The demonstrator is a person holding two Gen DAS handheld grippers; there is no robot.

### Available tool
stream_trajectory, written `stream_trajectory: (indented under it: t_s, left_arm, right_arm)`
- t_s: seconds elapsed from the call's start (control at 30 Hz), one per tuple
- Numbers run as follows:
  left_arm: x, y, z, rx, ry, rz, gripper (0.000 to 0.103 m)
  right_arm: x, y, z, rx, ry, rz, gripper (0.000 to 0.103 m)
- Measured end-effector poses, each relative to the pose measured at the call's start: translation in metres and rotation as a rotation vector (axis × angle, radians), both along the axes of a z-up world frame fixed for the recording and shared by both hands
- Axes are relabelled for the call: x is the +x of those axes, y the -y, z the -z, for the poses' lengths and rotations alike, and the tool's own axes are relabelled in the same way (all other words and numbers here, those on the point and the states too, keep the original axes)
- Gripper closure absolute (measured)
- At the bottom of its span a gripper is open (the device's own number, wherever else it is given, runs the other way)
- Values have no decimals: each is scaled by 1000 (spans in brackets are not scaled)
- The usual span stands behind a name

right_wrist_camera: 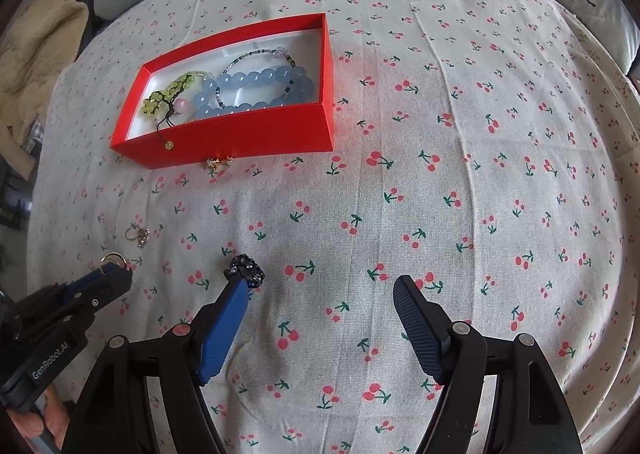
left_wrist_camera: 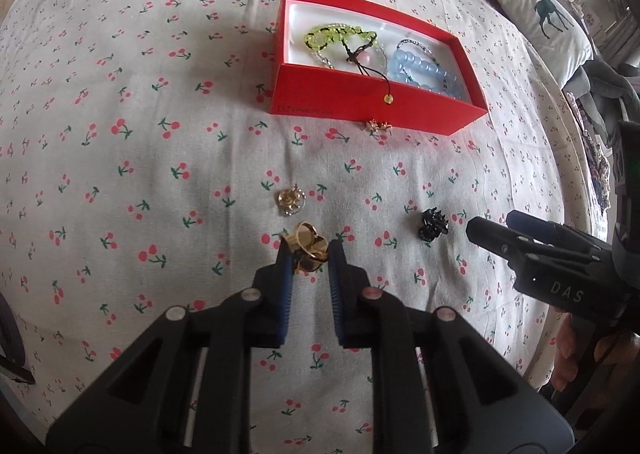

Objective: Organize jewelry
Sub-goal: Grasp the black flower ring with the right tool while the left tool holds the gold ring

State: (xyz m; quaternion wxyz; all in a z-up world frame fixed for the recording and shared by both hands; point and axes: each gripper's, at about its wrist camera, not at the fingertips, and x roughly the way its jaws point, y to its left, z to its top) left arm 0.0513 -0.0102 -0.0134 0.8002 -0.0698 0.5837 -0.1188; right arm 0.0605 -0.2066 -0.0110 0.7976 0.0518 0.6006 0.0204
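Left gripper (left_wrist_camera: 307, 254) fills the bottom centre of its own view, its blue pads pinching the gold ring (left_wrist_camera: 306, 250) just above the cherry cloth (left_wrist_camera: 140, 114). Right gripper (right_wrist_camera: 320, 294) sits bottom centre in the right view, jaws spread wide and holding nothing; its left pad tip lies just beside the black ring (right_wrist_camera: 245, 271), which is outside the gap.

To do this step well, I judge the lift should go straight up and slowly, since the ring is caught only at the pad tips and could twist out. Then carry it toward the red box (left_wrist_camera: 372, 106) in the upper centre of the left view, clear the near wall, and release low over the white floor, away from the beads, so it does not bounce out. A cord with a yellow bead hangs over the near wall; keep the pads off it. The right gripper would need to shift toward the left of its view to straddle the black ring.

Counted, largest first:
- one red box
- one blue bracelet (right_wrist_camera: 256, 90) in the box
- one green bracelet (right_wrist_camera: 172, 94) in the box, plus a thin beaded strand, hard to separate
- one black ring, lower right in the left view
- one gold ring, pinched
- one small ring (left_wrist_camera: 291, 201) just above the left pads
- one gold trinket (left_wrist_camera: 377, 125) touching the box's near wall
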Motion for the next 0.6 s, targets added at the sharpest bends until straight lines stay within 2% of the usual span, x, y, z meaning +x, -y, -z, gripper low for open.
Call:
stream_trajectory:
  t_s: [0.33, 0.47, 0.6]
  left_arm:
    - [-2, -15, 0, 7, 1, -28, 84]
    - [-3, -20, 2, 19, -7, -36, 84]
    - [-2, -28, 4, 22, -11, -46, 84]
  right_arm:
    - [15, -30, 21, 108, -60, -2, 27]
    - [19, -47, 23, 63, -43, -13, 29]
    - [25, -67, 27, 37, -47, -51, 39]
